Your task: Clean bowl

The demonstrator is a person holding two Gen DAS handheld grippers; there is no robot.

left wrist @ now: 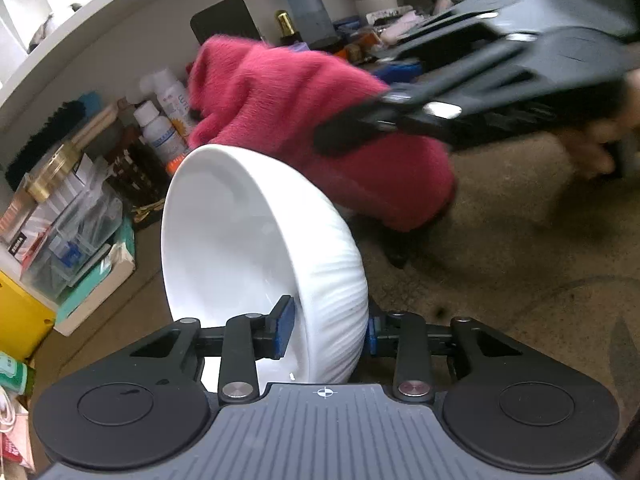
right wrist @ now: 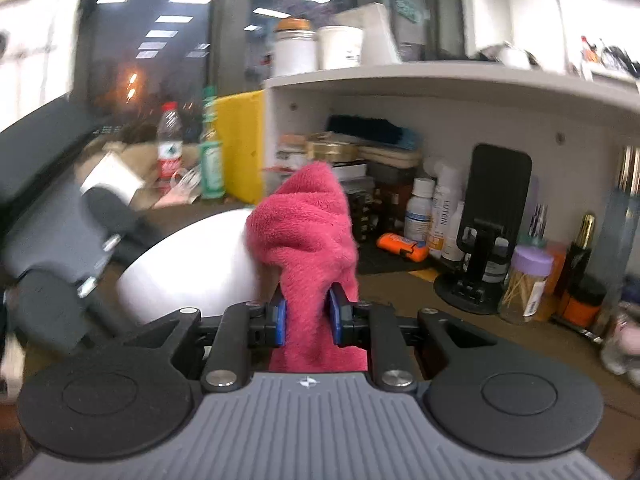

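White bowl point(left wrist: 256, 248) was clamped by its wall at lower centre in the left gripper point(left wrist: 328, 330), tilted for wiping; the pink cloth point(right wrist: 308, 240) was pinched in the right gripper point(right wrist: 307, 316).

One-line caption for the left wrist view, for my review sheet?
Left claw grips the tilted white bowl by its rim while the right claw brings a pink cloth to it.

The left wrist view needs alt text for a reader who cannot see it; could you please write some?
A white bowl, tipped on its side, sits gripped by its wall in the left claw. Behind it, the right claw clamps a pink cloth at the bowl's outside, above a brown table backed by cluttered shelves.
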